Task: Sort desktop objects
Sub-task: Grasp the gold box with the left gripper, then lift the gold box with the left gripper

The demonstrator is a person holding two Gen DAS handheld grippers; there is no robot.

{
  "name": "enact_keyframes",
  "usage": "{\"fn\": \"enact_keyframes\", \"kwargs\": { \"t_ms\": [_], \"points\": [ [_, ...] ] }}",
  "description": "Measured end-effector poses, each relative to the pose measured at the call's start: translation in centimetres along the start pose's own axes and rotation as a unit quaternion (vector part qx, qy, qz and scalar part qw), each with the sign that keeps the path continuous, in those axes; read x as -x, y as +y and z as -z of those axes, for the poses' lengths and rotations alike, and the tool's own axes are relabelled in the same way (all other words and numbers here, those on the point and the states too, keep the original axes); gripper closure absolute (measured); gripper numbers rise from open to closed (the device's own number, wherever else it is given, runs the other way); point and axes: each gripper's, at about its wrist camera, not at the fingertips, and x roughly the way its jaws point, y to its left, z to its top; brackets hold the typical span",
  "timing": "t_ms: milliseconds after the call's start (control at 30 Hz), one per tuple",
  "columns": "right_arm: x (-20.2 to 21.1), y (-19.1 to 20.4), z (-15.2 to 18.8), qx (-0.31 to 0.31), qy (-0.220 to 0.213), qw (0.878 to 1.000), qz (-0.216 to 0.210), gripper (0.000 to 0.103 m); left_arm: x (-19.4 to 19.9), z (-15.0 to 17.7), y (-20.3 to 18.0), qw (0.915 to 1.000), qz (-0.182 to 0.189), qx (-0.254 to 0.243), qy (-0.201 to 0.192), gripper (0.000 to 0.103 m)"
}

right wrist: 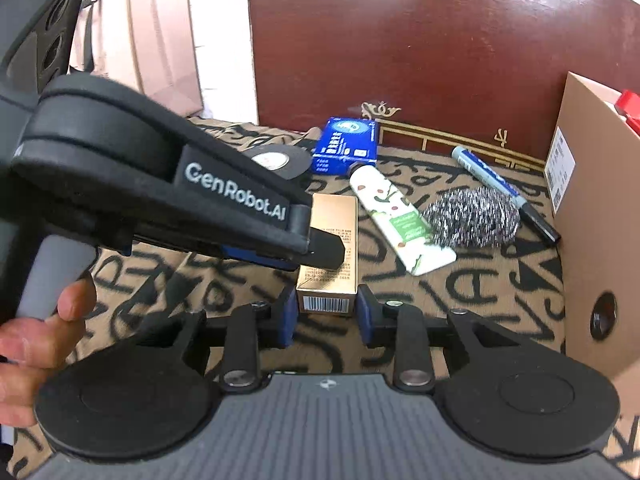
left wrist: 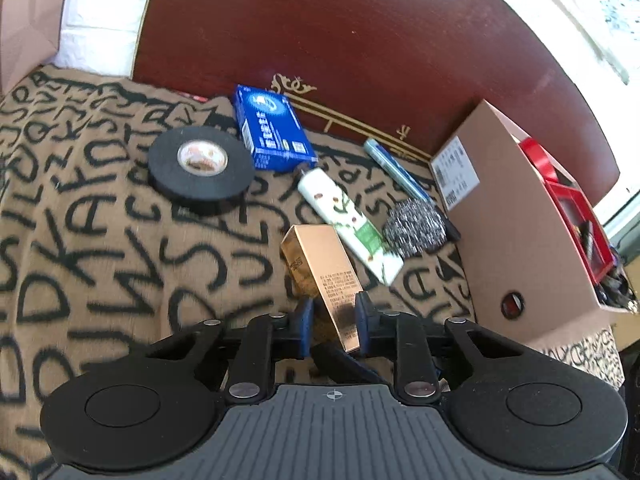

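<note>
The left gripper [left wrist: 334, 322] has its two blue pads set against the near end of the gold carton [left wrist: 320, 268], one on each long side, so it appears to be pinching the carton, which tilts away and up from the fingers. Seen from the right wrist, that same gripper [right wrist: 320, 250] comes in from the left and lies across the carton's top face.

The right gripper [right wrist: 326, 312] is spread, with the barcode end of the gold carton [right wrist: 332, 240] between its pads; a small gap shows on each side, so I judge it not closed. The carton's long axis runs straight ahead of both grippers, along the fingers, so both are at the carton, but the left one has the hold.

Further ahead and to the right lies a white floral tube [left wrist: 350, 224], touching a steel wool scourer [left wrist: 416, 226], with a blue marker [left wrist: 400, 174] just beyond. Ahead and left sit a roll of black tape [left wrist: 202, 164] and a blue box [left wrist: 274, 128], all on a letter-printed cloth [left wrist: 100, 240].

Far right of the left gripper stands an open cardboard box [left wrist: 516, 232] holding red items, likely where the carton should go, which would mean a swing rightward.
</note>
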Motion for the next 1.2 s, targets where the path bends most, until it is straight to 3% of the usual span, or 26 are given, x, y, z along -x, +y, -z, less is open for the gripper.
{"fn": "enact_keyframes", "kwargs": {
  "t_ms": [367,667,733,867,1000,1200],
  "points": [
    [6.4,1.9,3.5,0.000,0.020,1.000,-0.025,0.068,4.7,5.9,-0.4,0.9998,0.020,0.008,0.007,0.086],
    [8.7,3.0,5.6,-0.012,0.015,0.999,-0.045,0.065,7.0,8.7,0.1,0.9992,0.030,0.023,0.011,0.087],
    [9.1,3.0,5.8,-0.012,0.014,0.999,-0.045,0.058,7.2,8.8,0.3,0.9990,0.027,0.034,0.008,0.060],
    [9.8,2.8,5.8,-0.011,0.007,0.999,-0.040,0.053,7.2,8.5,0.4,0.9985,0.019,0.051,0.008,0.052],
    [9.4,3.0,5.7,-0.013,0.007,0.999,-0.039,0.050,6.5,7.9,-0.4,0.9991,0.005,0.042,0.004,0.035],
    [8.8,3.4,5.4,-0.026,0.015,0.999,-0.036,0.051,4.9,6.8,-1.8,0.9998,-0.008,0.001,0.021,0.030]
  ]
}}
